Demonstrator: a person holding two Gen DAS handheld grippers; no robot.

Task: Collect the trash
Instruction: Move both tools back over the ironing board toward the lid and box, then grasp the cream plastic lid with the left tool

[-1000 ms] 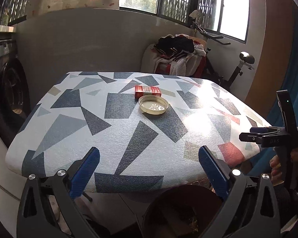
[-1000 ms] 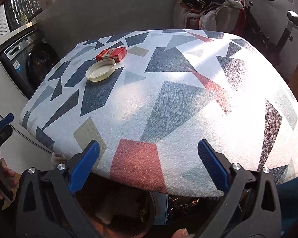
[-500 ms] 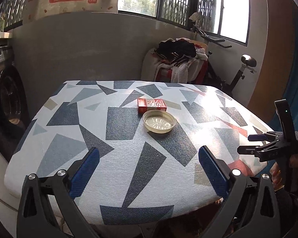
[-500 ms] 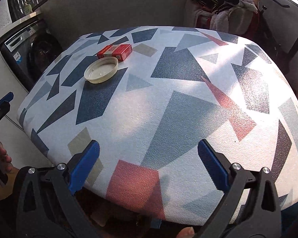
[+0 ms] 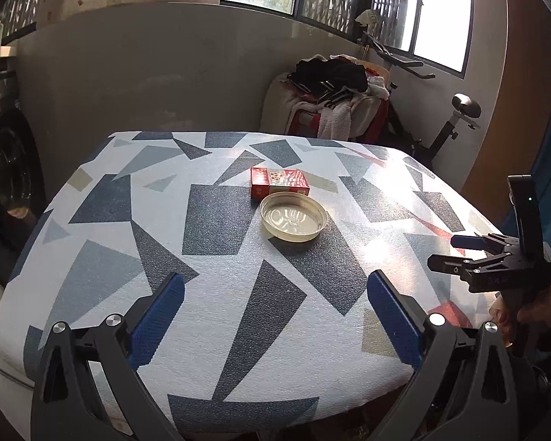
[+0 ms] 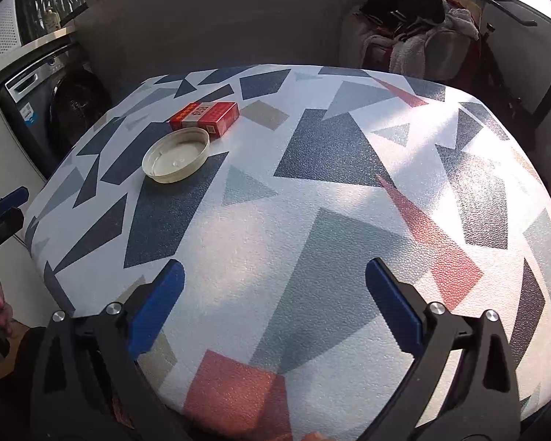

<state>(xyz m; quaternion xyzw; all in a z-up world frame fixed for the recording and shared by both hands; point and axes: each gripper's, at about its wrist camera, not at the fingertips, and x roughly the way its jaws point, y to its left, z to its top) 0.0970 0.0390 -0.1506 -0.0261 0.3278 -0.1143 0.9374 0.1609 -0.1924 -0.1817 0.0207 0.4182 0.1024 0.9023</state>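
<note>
Red box (image 5: 279, 182) beside lid (image 5: 294, 216), both claws agape

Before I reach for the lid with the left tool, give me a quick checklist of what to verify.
1. Left tool open and empty: ok.
2. Right tool open and empty: ok.
3. Lid in plain view, rim up on the table: ok.
4. Nothing lies between the left tool and the lid: ok.
5. Red box clear of the lid: cannot tell; it sits right behind the lid, touching or nearly.
6. Bin ready for the drop: cannot tell, none in view.
</note>
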